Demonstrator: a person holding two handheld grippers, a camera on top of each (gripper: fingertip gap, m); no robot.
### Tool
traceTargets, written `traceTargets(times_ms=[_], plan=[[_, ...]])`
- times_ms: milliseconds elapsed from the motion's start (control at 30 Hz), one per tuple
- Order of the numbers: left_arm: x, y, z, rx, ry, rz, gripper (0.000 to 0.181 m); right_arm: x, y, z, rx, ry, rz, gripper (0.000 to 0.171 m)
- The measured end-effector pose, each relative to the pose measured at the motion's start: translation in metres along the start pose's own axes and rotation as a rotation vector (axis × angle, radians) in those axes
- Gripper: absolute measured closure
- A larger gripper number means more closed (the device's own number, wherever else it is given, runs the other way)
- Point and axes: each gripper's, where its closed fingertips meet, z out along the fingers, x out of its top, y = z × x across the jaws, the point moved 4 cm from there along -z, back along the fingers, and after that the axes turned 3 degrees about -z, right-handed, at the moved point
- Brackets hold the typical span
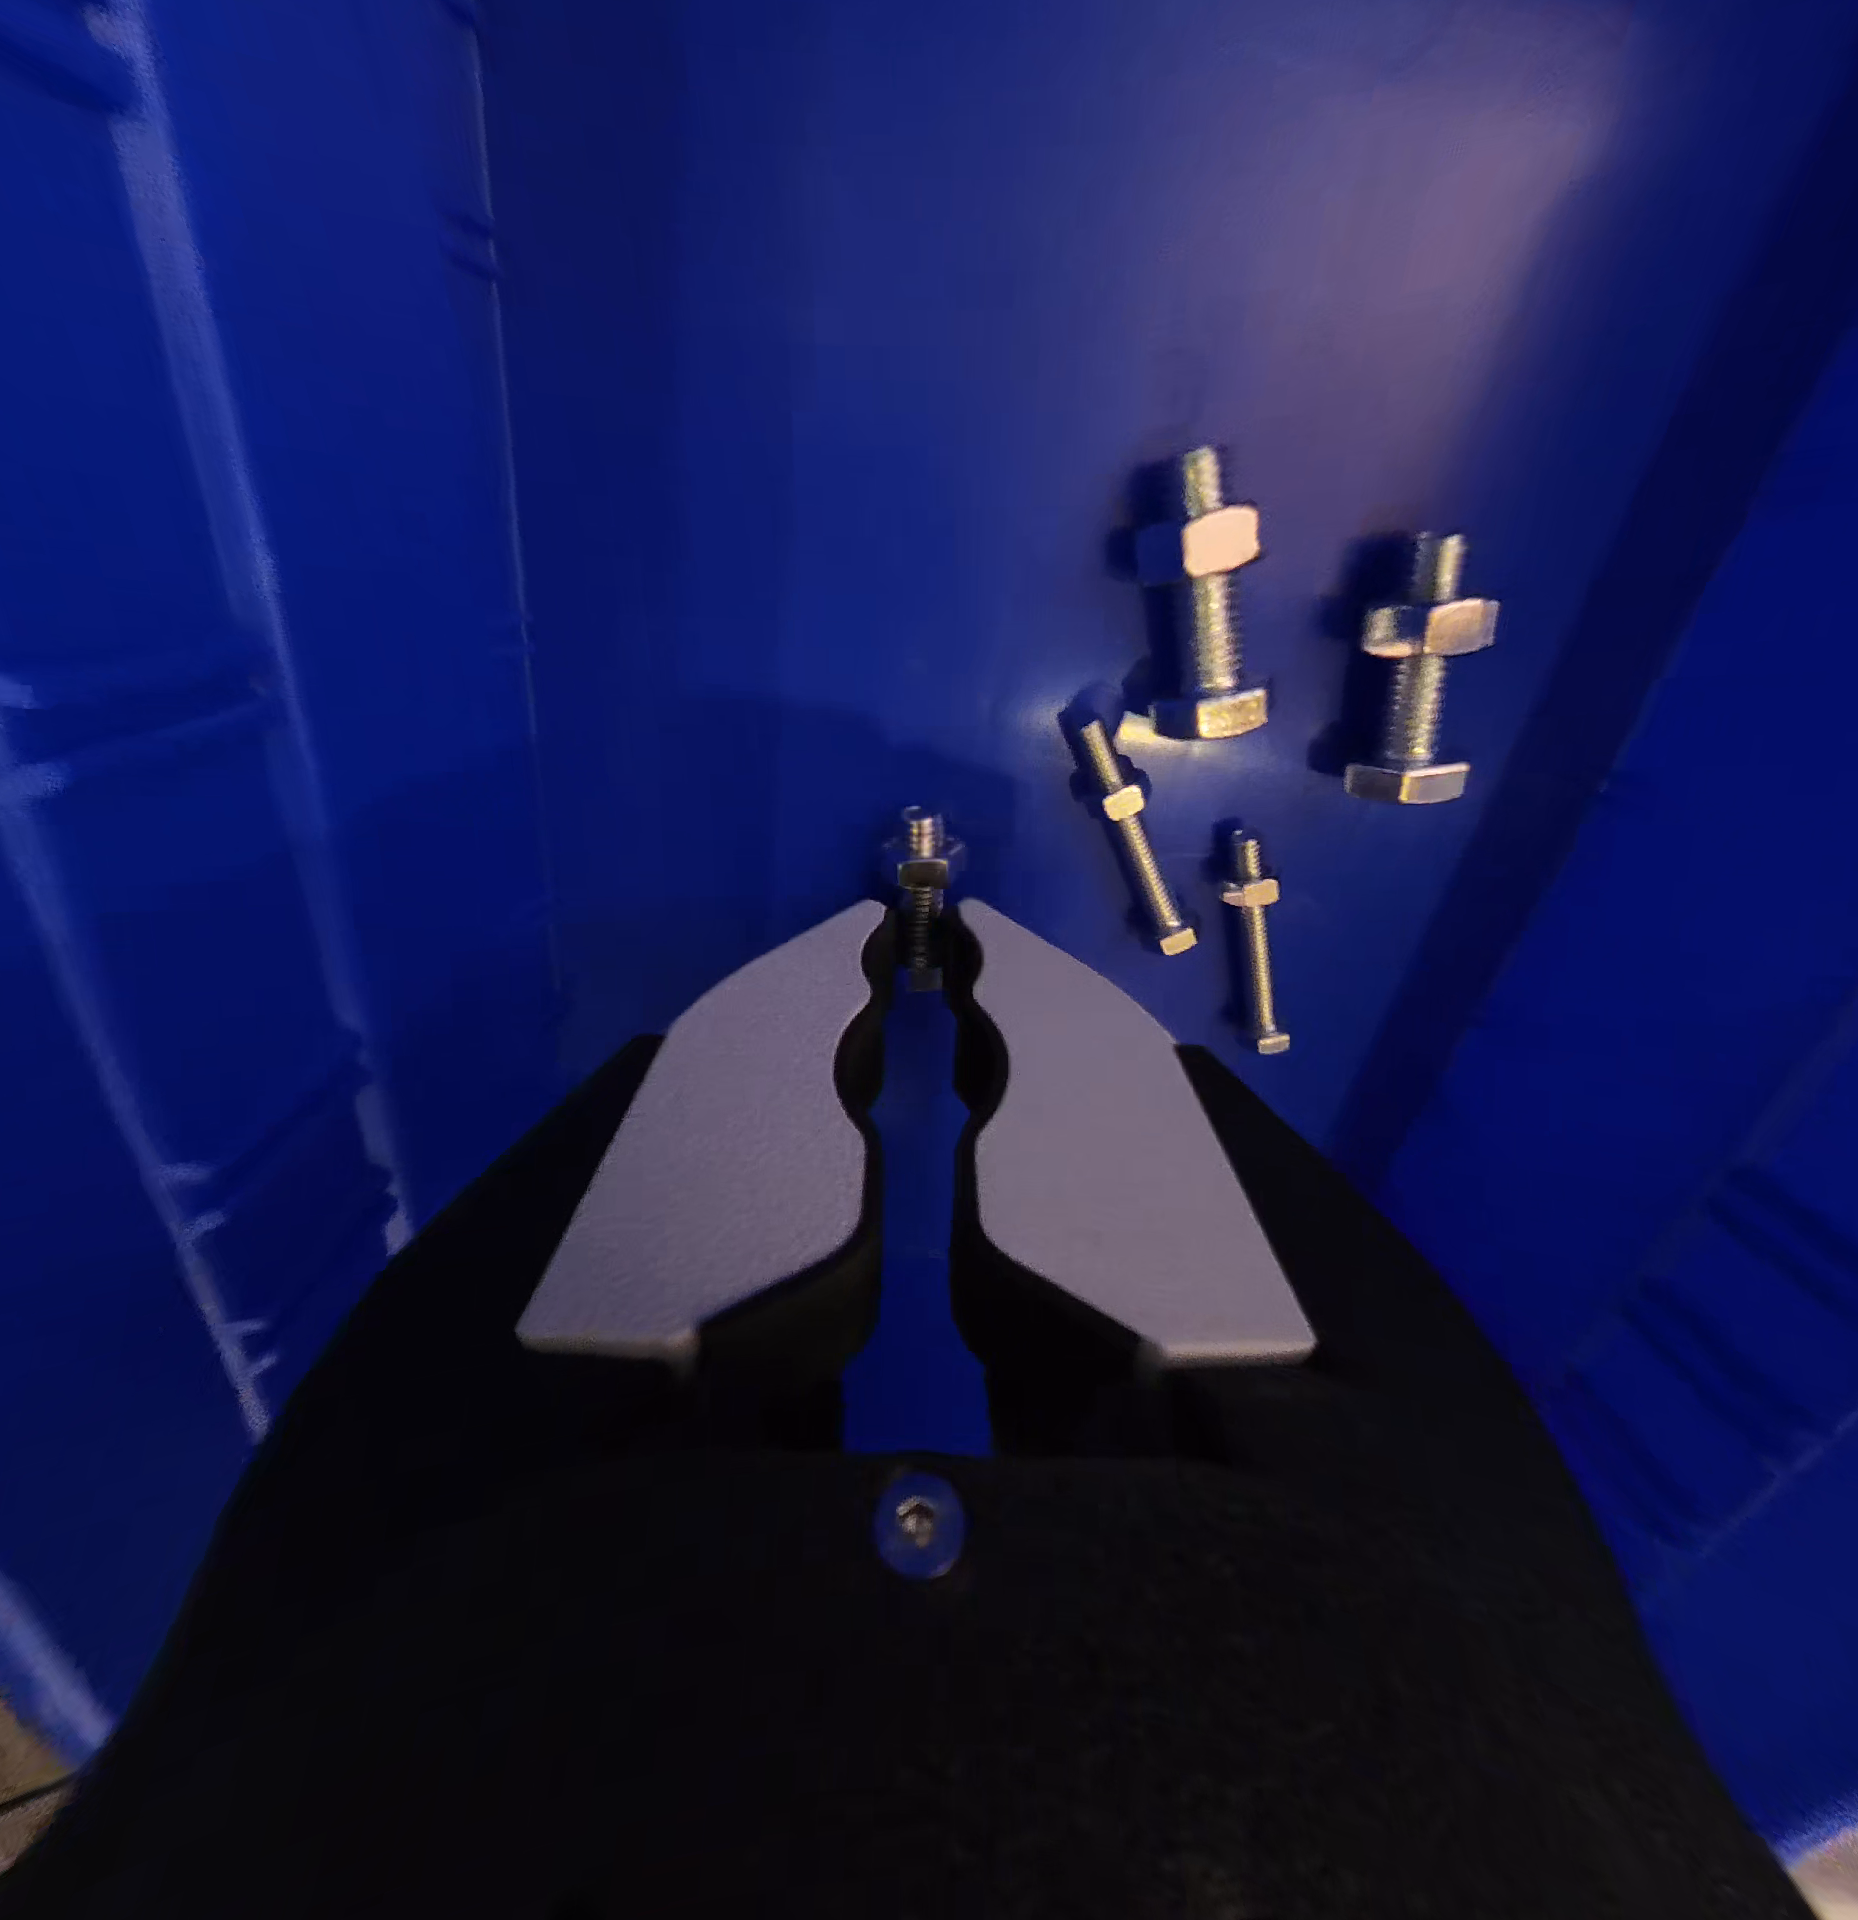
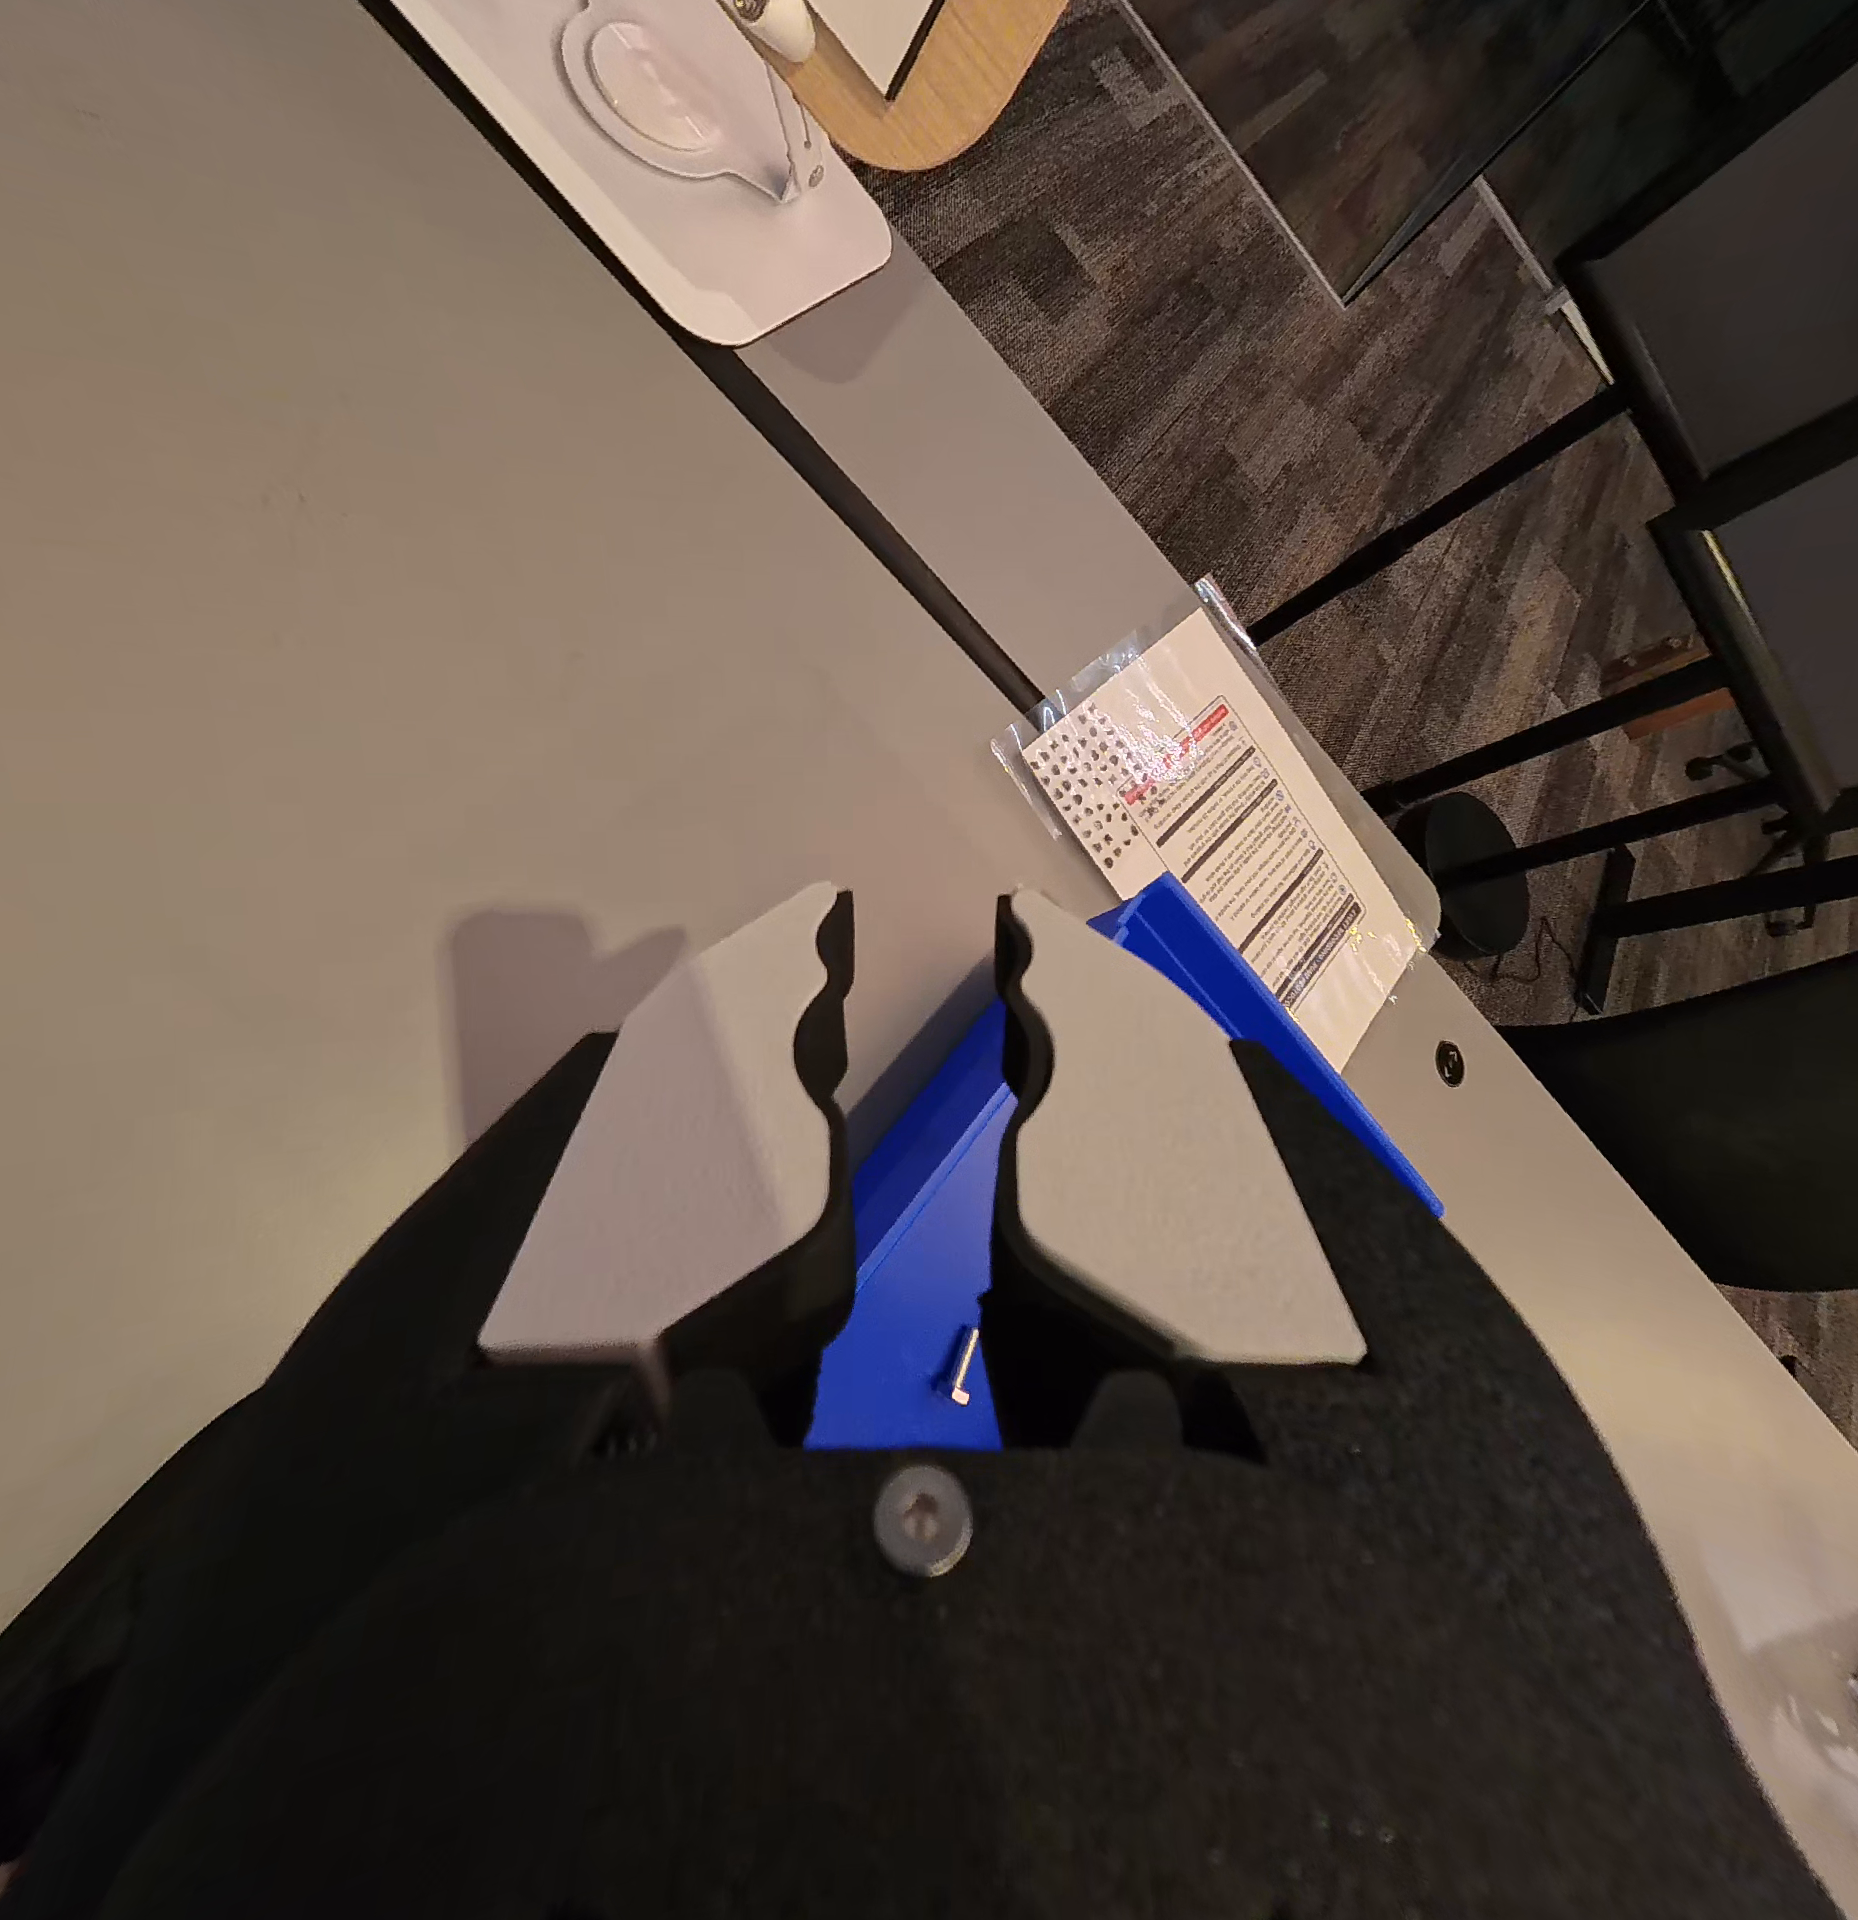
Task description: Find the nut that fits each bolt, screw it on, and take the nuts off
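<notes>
– What does the blue bin [image 1: 904, 416] look like?
– Smooth plastic with a soft sheen. The bolts [image 1: 1211, 613] and nuts [image 1: 1221, 540] in it are bright, shiny metal.
– And outside it?
– A matt grey table [image 2: 333, 520], a glossy clear bag [image 2: 1195, 800] holding printed paper, and a rough carpet [image 2: 1268, 364].

Left wrist view: dim, saturated blue bin [image 1: 904, 312] interior, soft glare patch upper right; bolts [image 1: 1205, 603] cast short shadows leftward; edges smeared and bowed by the wide lens. Right wrist view: brighter, even warm light; claw [image 2: 923, 914] shadow falls on the tabletop [image 2: 281, 520]; plastic sleeve [image 2: 1216, 810] glints.
</notes>
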Motion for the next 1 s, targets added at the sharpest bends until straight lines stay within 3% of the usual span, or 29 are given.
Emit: traceTargets(times_ms=[300,467,567,633,733,867,1000], plan=[[0.009,0.011,-0.065,0.321,0.207,0.107,0.174,-0.002,-0.001,0.008,0.017,-0.019,-0.002,0.146],[0.010,0.047,-0.088,0.361,0.285,0.219,0.174,-0.002,-0.002,0.011,0.029,-0.017,0.000,0.146],[0.008,0.077,-0.101,0.304,0.349,0.308,0.174,0.003,-0.006,0.011,0.045,0.010,-0.003,0.147],[0.004,0.113,-0.113,0.151,0.426,0.416,0.174,0.013,-0.012,0.010,0.082,0.070,-0.009,0.148],[-0.014,0.188,-0.140,-0.206,0.561,0.645,0.174,0.041,-0.032,0.007,0.194,0.236,-0.027,0.149],[-0.067,0.291,-0.180,-0.733,0.700,1.015,0.174,0.094,-0.082,-0.007,0.460,0.577,-0.076,0.149],[-0.118,0.356,-0.193,-1.030,0.787,1.240,0.175,0.135,-0.129,-0.026,0.752,0.885,-0.025,0.150]])
